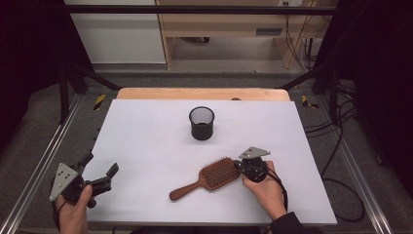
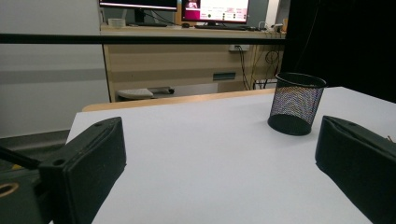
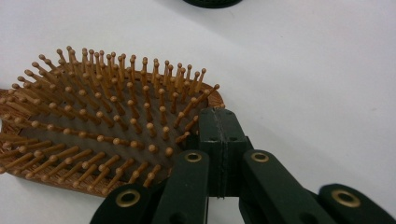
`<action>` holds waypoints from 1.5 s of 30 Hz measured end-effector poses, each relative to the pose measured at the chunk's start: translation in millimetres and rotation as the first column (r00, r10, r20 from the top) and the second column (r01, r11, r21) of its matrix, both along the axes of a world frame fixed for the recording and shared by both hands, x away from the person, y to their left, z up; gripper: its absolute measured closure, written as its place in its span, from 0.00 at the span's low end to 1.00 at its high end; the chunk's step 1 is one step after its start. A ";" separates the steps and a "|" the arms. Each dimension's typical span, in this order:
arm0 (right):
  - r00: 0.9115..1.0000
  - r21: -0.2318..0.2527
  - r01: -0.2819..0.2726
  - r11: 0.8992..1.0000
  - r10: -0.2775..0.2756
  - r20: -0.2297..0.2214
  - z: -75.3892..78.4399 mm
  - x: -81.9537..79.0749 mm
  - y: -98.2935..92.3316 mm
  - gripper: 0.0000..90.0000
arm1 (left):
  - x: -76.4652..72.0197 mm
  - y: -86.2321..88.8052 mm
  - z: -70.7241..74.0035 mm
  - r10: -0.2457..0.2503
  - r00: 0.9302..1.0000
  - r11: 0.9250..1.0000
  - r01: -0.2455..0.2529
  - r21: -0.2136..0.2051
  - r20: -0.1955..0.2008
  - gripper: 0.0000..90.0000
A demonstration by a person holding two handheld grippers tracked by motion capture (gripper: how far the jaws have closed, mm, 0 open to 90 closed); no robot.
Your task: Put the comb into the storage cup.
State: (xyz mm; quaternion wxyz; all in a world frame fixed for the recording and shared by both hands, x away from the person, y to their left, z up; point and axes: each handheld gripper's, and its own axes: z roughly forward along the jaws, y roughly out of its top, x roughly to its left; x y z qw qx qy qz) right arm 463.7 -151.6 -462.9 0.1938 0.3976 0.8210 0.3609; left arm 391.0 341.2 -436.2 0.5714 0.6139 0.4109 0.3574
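White tabletop (image 1: 146, 146) fills the centre of the high view, backed by a wooden desk. Lower left: the left gripper (image 1: 104, 178), jaws spread wide and empty, resting at the table's edge, well apart from the work. Centre, toward the top: a black wire-mesh cup (image 1: 201, 123), upright. Lower centre: a brown wooden paddle hairbrush (image 1: 209, 176), bristles up, long axis running from handle at lower left to head at upper right. Lower right: the right gripper (image 1: 238, 166), jaws pressed together, tips touching the head's right rim; whether they pinch that rim cannot be told. The right hand is the nearer.
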 end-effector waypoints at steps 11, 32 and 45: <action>1.000 -0.001 -0.027 1.000 0.027 0.005 -0.1 -2.1 13.9 1.00 | 0.2 -0.1 -0.1 -0.001 1.000 1.000 0.001 0.002 -0.002 0.02; 0.997 -0.001 -0.075 0.997 0.075 0.014 -0.6 -3.9 35.5 1.00 | 0.8 -0.8 -0.3 -0.004 1.000 1.000 0.005 0.008 -0.005 0.02; 0.996 0.018 -0.074 0.997 0.073 0.041 1.0 -6.2 30.5 1.00 | -2.9 -5.4 2.3 -0.021 1.000 1.000 0.021 0.020 0.000 0.02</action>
